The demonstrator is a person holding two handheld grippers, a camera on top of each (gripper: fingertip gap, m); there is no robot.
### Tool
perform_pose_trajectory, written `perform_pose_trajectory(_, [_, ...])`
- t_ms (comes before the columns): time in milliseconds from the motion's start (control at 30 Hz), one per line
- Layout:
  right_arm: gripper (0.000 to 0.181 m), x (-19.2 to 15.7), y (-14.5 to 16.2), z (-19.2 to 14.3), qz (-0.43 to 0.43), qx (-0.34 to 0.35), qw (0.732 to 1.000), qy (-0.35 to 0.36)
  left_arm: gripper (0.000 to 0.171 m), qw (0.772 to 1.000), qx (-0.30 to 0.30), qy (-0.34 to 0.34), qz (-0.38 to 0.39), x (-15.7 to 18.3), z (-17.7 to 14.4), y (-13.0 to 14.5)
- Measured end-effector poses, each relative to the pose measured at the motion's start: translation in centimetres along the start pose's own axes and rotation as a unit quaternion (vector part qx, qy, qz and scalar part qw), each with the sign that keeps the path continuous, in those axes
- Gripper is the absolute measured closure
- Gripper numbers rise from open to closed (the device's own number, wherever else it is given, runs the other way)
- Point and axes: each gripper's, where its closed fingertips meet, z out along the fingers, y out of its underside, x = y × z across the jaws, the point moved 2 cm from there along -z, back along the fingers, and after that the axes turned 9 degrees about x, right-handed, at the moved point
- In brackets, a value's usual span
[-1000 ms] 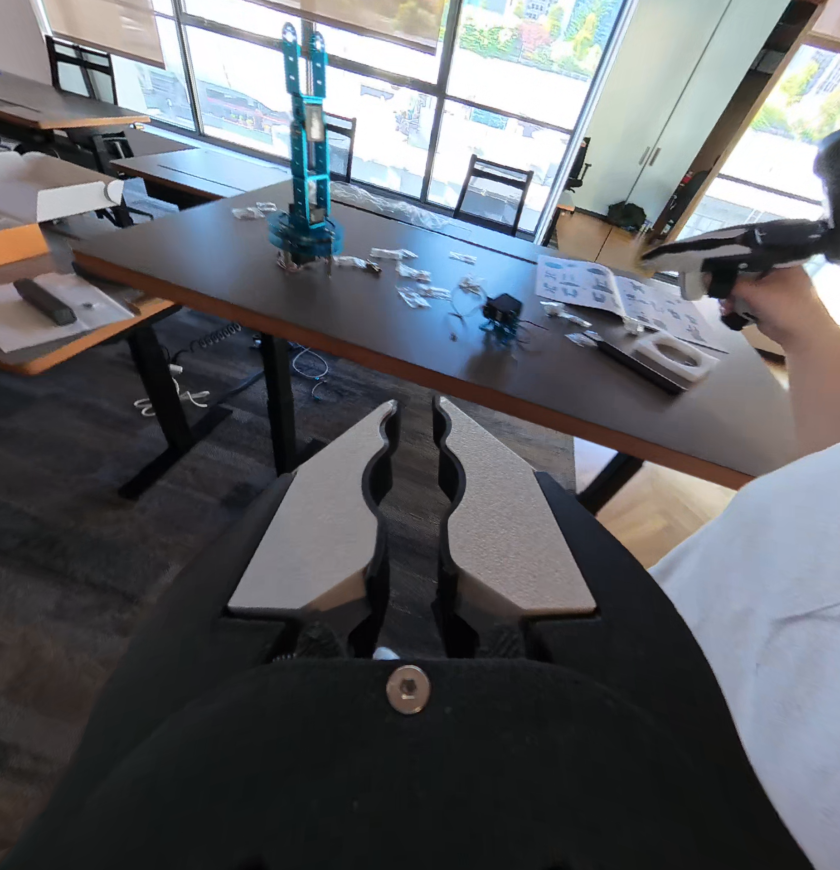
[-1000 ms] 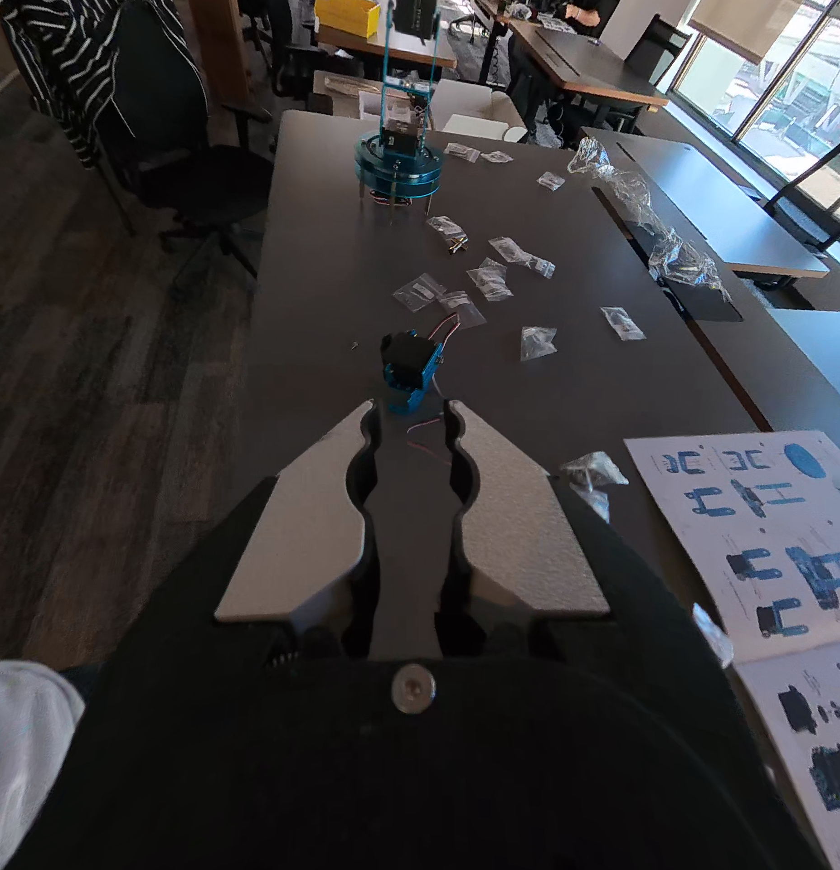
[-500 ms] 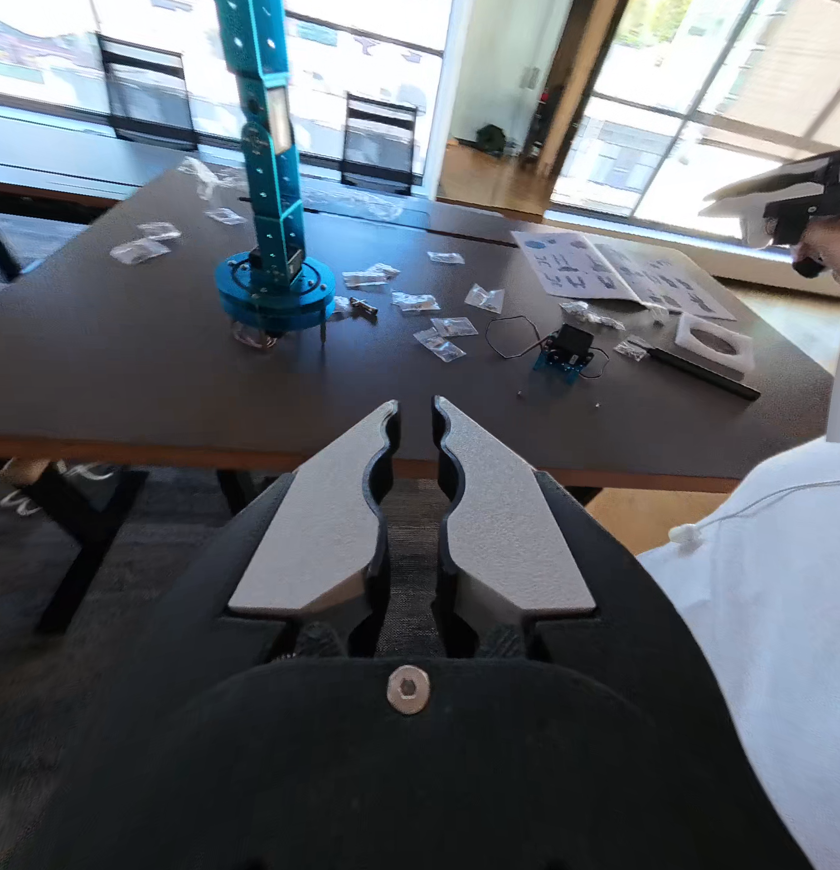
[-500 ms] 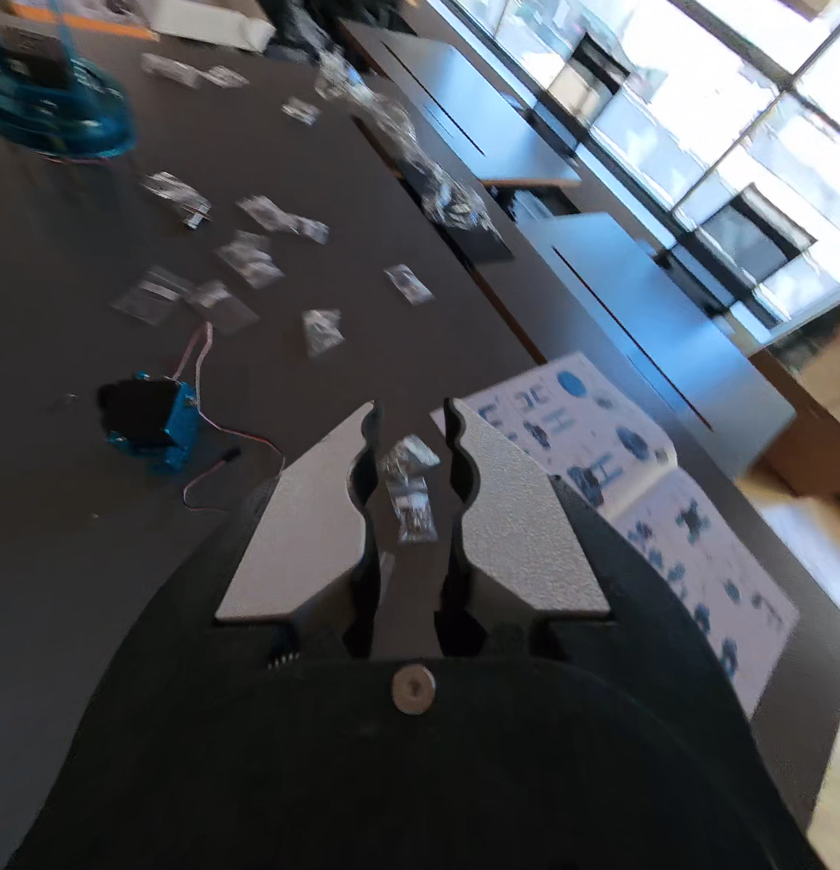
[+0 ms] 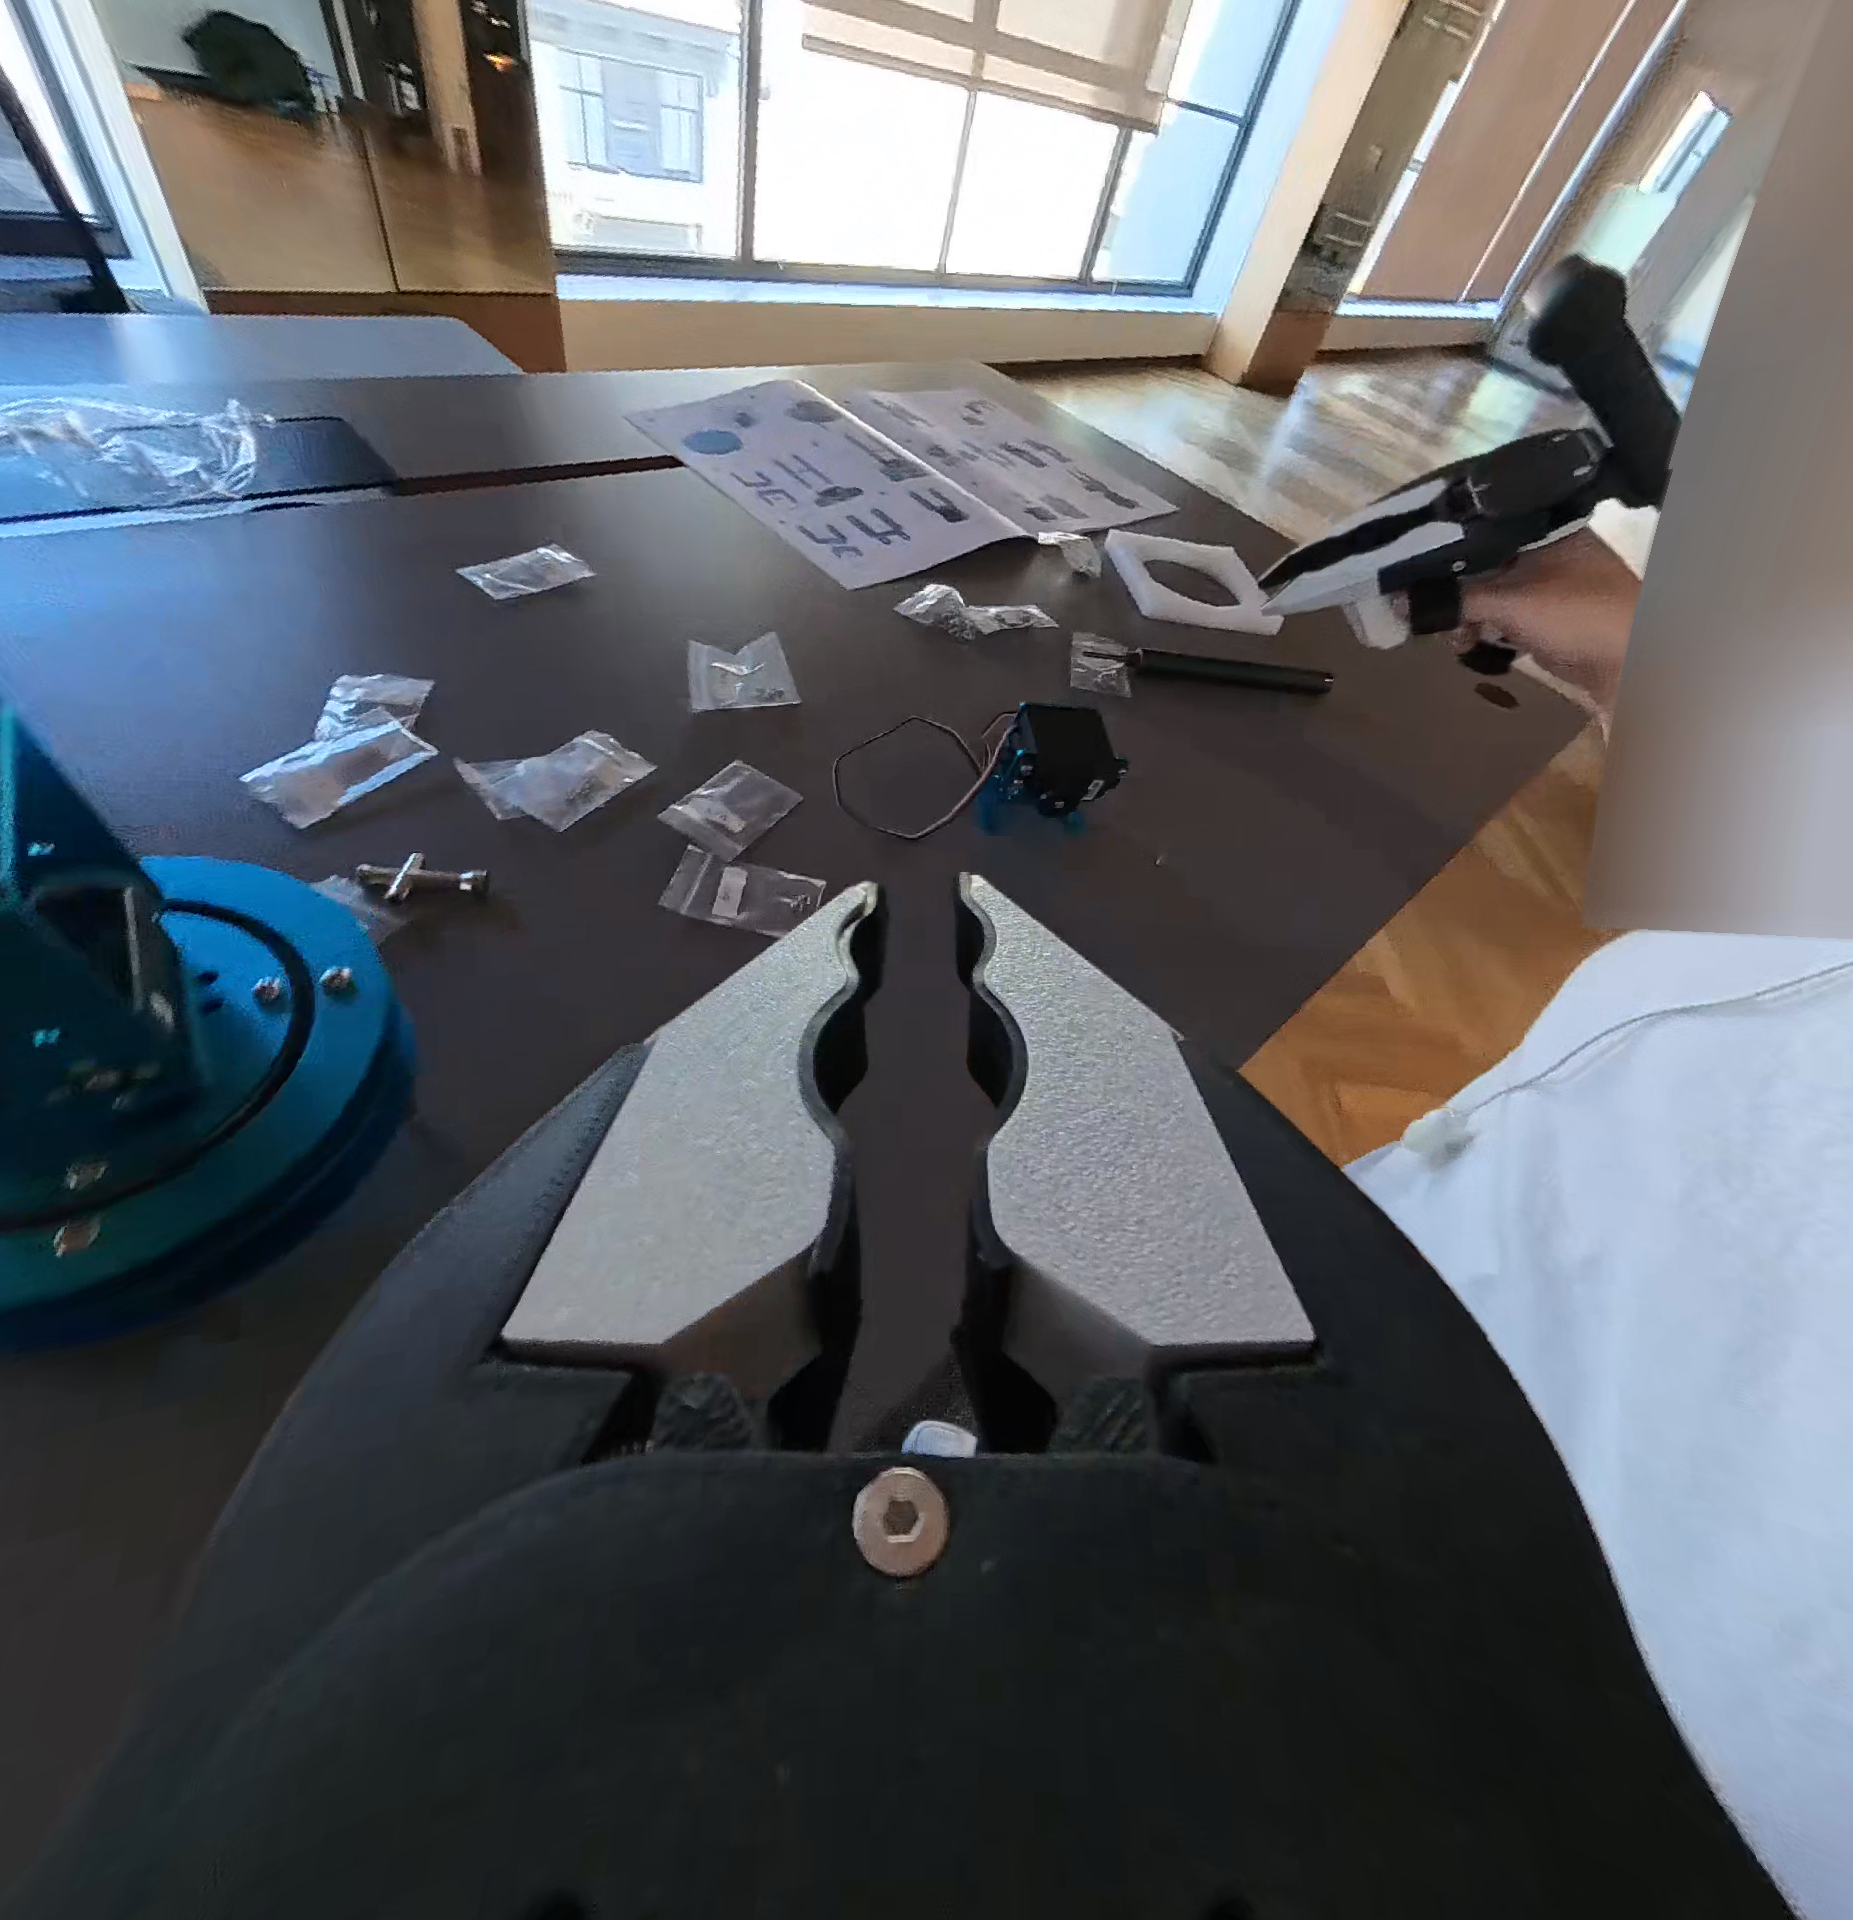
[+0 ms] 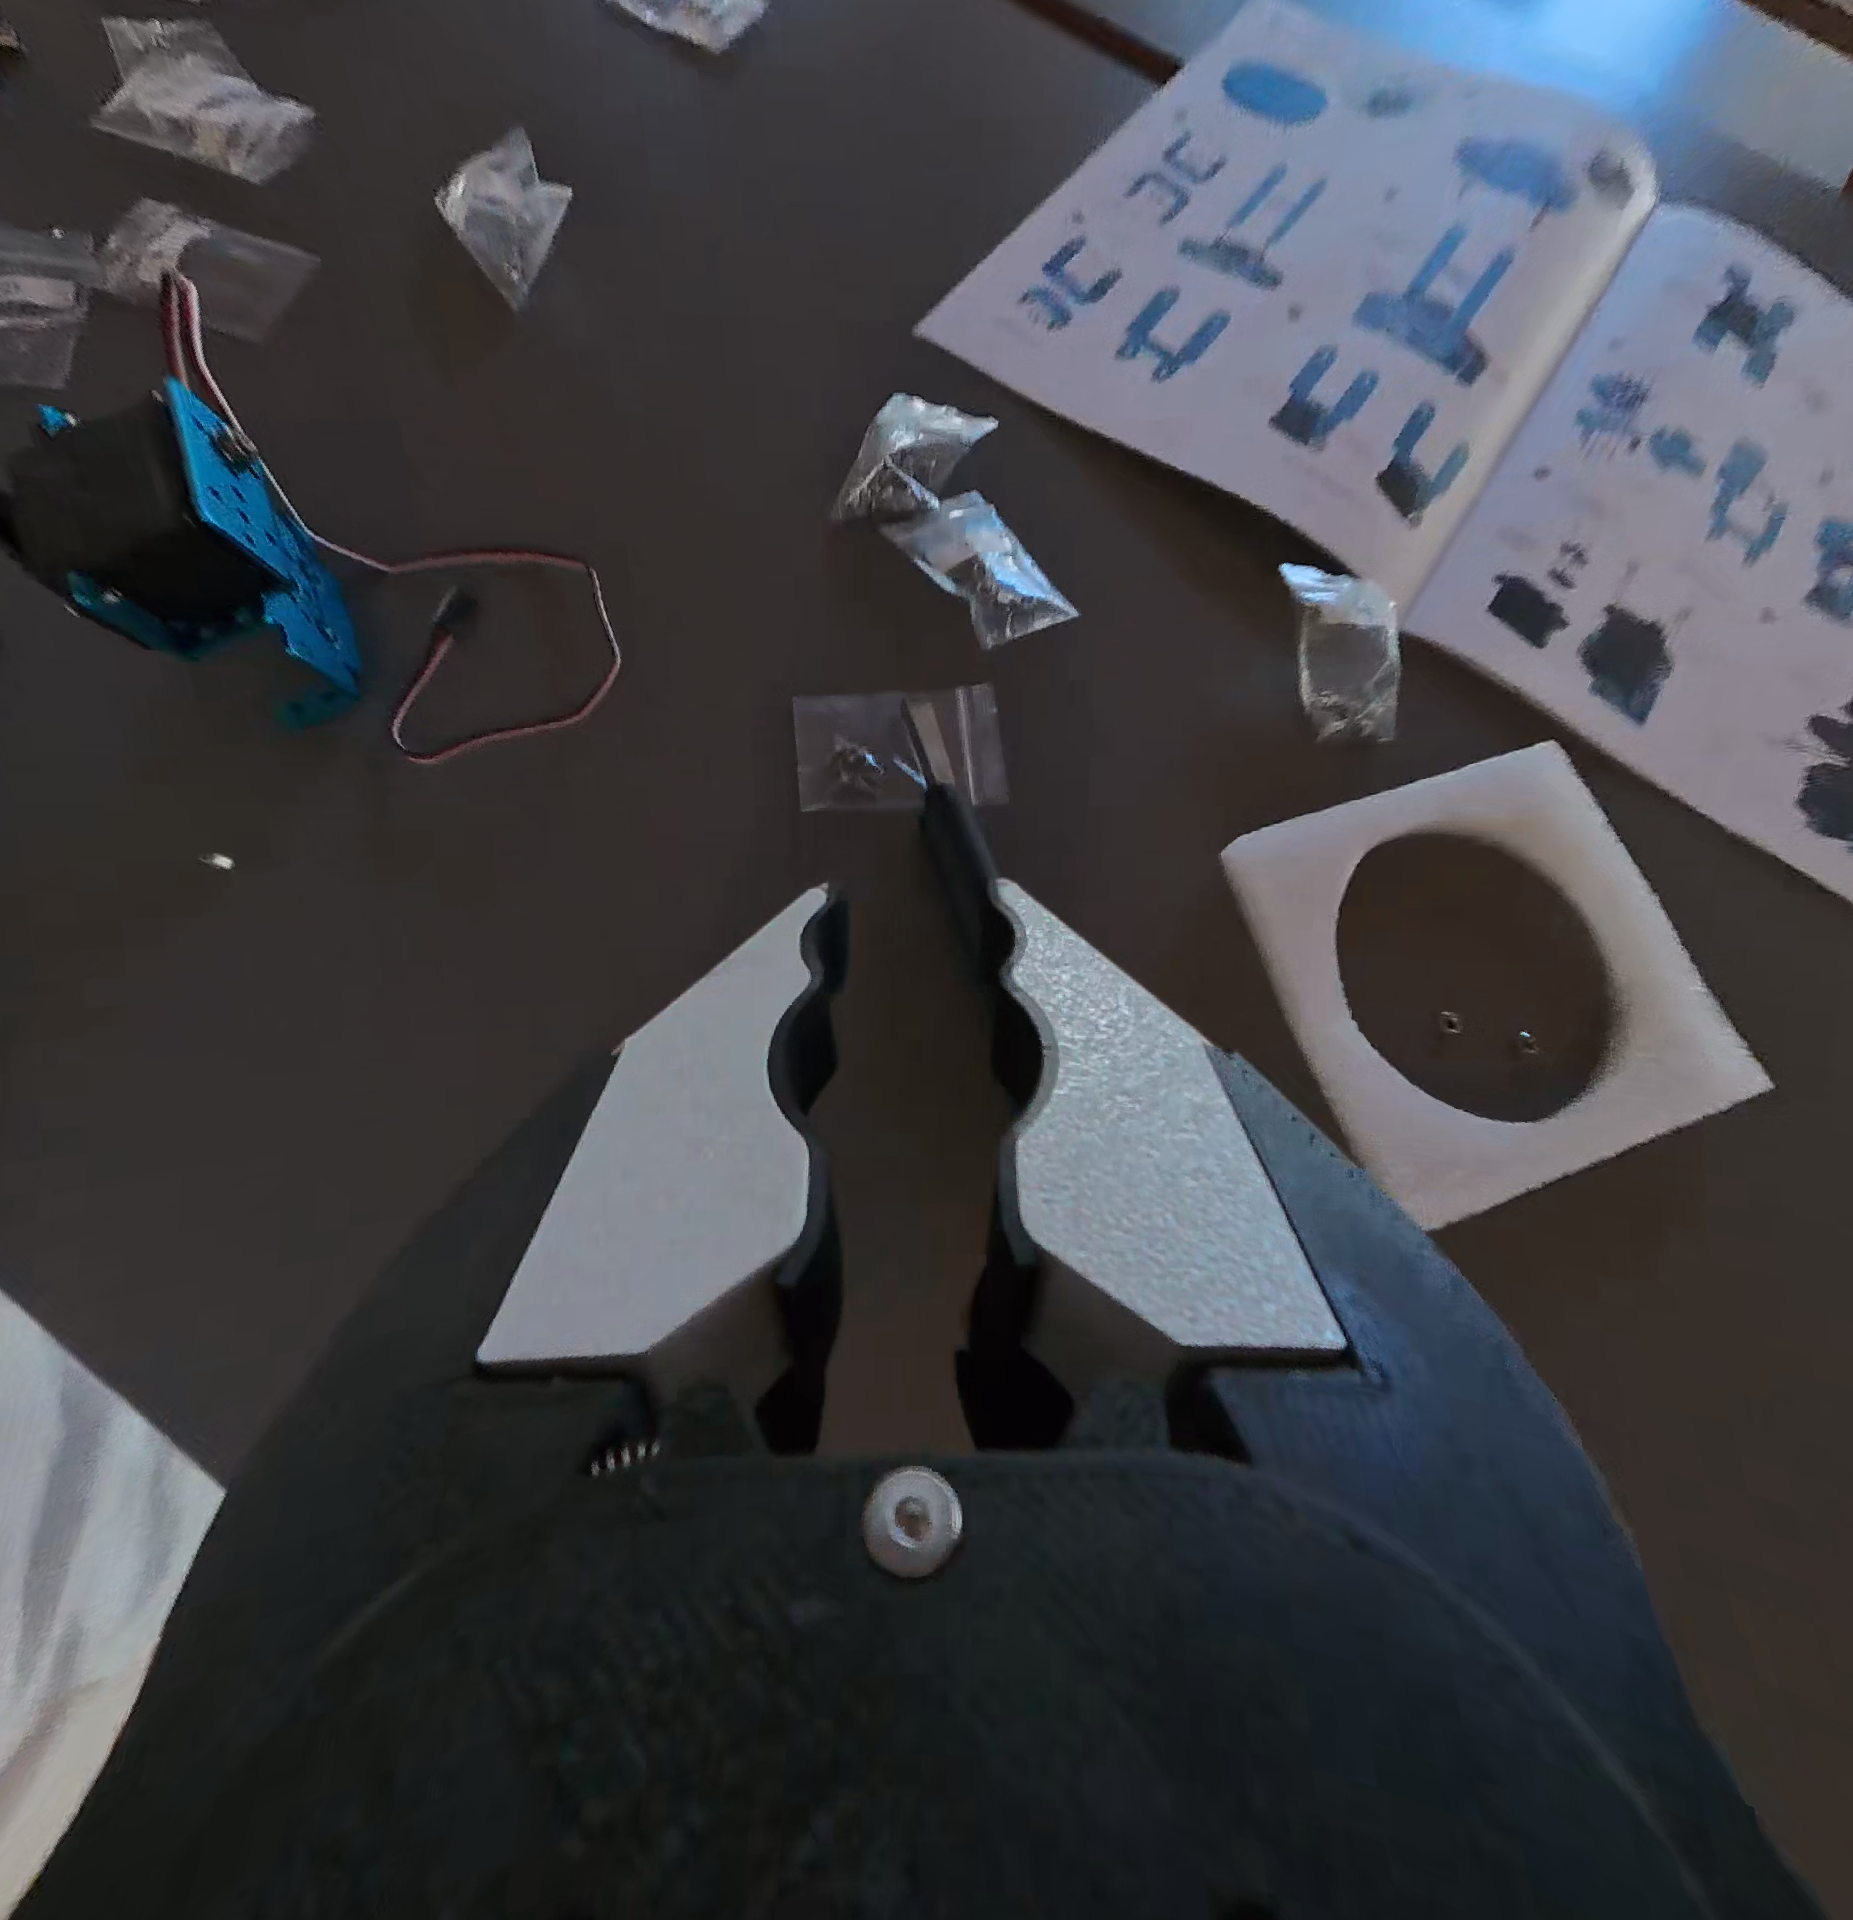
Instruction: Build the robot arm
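Note:
My left gripper (image 5: 917,894) is empty, its jaws a narrow gap apart, low over the dark table (image 5: 548,997). A blue round base with a tower (image 5: 122,1091) stands just to its left. A small clear bag (image 5: 740,894) lies at its tips. A black servo in a blue bracket (image 5: 1047,769) lies ahead, also in the right wrist view (image 6: 174,540). My right gripper (image 6: 917,894) is open and empty, hovering over a black screwdriver-like tool (image 6: 948,862) whose tip rests on a small bag (image 6: 870,758). The right gripper shows in the left wrist view (image 5: 1270,597).
Several clear bags of small parts (image 5: 548,774) are scattered on the table. An open booklet (image 6: 1421,312) and a white foam frame (image 6: 1306,1122) lie right of the right gripper. Two screws (image 5: 423,883) lie by the blue base. The table edge (image 5: 1369,935) is near, at the right. One gripper's finger ends stand about 45 cm off the other's.
My left gripper has swung right and moved in over the table, next to the blue base. My right gripper has moved from the servo to above the black tool, by the foam frame.

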Motion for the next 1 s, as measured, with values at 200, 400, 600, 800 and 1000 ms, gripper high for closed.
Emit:
perform_pose_trajectory(200, [0.152, 1.8, -0.2, 4.5, -0.065, -0.007, 0.996, -0.054, 0.160, 1.000, 0.014, -0.003, -0.004, 1.0, 4.4, -1.2])
perform_pose_trajectory(400, [0.143, 3.4, -1.7, 10.0, -0.095, -0.009, 0.989, -0.115, 0.159, 0.999, -0.034, -0.033, 0.023, 1.6, 6.9, -0.5])
perform_pose_trajectory(600, [0.142, 3.2, -3.2, 12.9, -0.110, 0.003, 0.984, -0.137, 0.155, 0.995, -0.043, -0.076, 0.048, 0.6, 6.4, -1.4])
perform_pose_trajectory(800, [0.143, 1.8, -7.8, 13.6, -0.091, 0.096, 0.982, -0.135, 0.153, 0.988, -0.025, -0.150, 0.032, -1.8, 2.4, -1.3])
perform_pose_trajectory(1000, [0.143, -2.4, -12.6, 12.8, -0.159, 0.131, 0.972, -0.113, 0.150, 0.975, -0.018, -0.217, 0.028, -6.0, -3.2, -0.9])
